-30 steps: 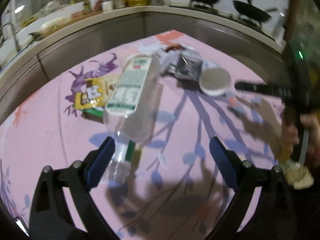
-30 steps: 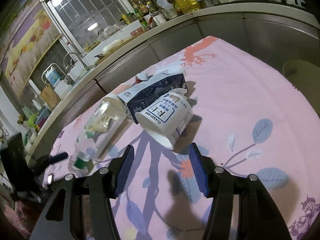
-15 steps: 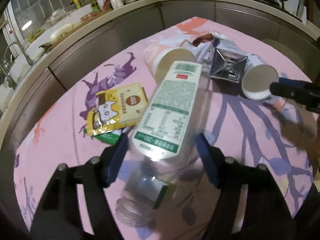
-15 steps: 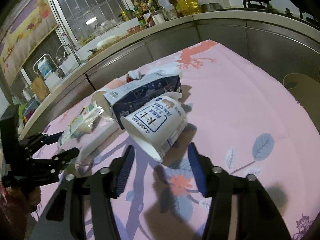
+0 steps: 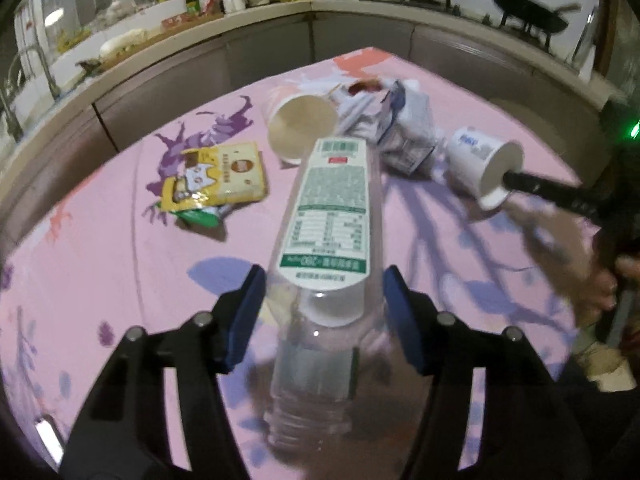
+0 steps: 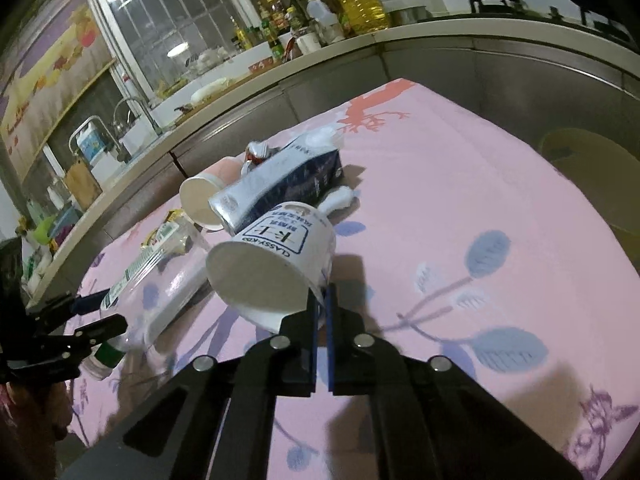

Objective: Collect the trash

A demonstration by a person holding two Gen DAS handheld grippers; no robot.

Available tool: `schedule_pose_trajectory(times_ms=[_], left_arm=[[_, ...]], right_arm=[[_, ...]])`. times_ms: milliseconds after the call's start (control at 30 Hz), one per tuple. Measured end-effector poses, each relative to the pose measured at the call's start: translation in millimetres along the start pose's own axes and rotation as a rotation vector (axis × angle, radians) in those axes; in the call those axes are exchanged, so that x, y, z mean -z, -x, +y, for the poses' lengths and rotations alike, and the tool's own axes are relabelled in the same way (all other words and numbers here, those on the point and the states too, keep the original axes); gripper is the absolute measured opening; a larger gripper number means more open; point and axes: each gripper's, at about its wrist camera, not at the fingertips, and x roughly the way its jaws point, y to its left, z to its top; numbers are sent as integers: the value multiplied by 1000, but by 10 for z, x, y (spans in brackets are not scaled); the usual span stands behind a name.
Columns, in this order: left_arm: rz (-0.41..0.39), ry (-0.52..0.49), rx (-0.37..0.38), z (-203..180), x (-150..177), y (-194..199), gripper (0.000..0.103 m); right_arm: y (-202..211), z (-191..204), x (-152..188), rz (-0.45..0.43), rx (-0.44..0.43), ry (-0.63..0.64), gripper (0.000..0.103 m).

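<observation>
A clear plastic bottle [image 5: 328, 216] with a white and green label lies on the pink tablecloth [image 5: 100, 248], neck toward me. My left gripper [image 5: 324, 292] has its blue pads on both sides of the bottle's shoulder, jaws shut on it. The bottle also shows in the right wrist view [image 6: 160, 276]. My right gripper [image 6: 320, 312] is shut on the rim of a white paper cup [image 6: 276, 264] with blue print; the cup shows in the left wrist view [image 5: 480, 168] too.
A pink paper cup [image 5: 298, 126], a crushed blue and silver carton [image 5: 404, 132], a yellow snack packet [image 5: 218, 178] and a green wrapper [image 5: 200, 216] lie on the cloth. A kitchen counter [image 5: 240, 28] with bottles and woks runs behind the table.
My left gripper has moved forward over the bottle and closed around its shoulder. My right gripper has closed from open onto the white cup's rim.
</observation>
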Motion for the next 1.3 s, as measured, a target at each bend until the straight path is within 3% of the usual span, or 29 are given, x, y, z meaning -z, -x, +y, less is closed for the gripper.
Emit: schedule_pose_trajectory(times_ms=[100,433,600,833,867,967,1000,1100,1300], left_arm=[[-10,47,94,-74,-12,125,58],[-25,12,238,-612,-216,260,57],[-8,-43,222,-836,-216,186,57],[27,-58,150,-794,32,112,56],[31,-53,139,-761,82,114,53],[23,-13,143,-619,223,178,28],[17,1,135,-570,253,215,25],[20,43,77,-391,370,250,23],[53,147,67,-96,532,201,24]], right_arm=[[169,-117,20,-17,-31,-50,1],[529,-522,138,-63,-28,-151,1],[600,-631,230,-59,-33,-186,1],[496,-380,342,-7,-58,-132,1],[463,-340,360,6,-63,-124,1],[338,-131,416,55,-87,-81,1],[309,-48,439,68,-90,-60,1],[172,250,466,106,-116,7,1],[19,569,417,122,-120,65,1]])
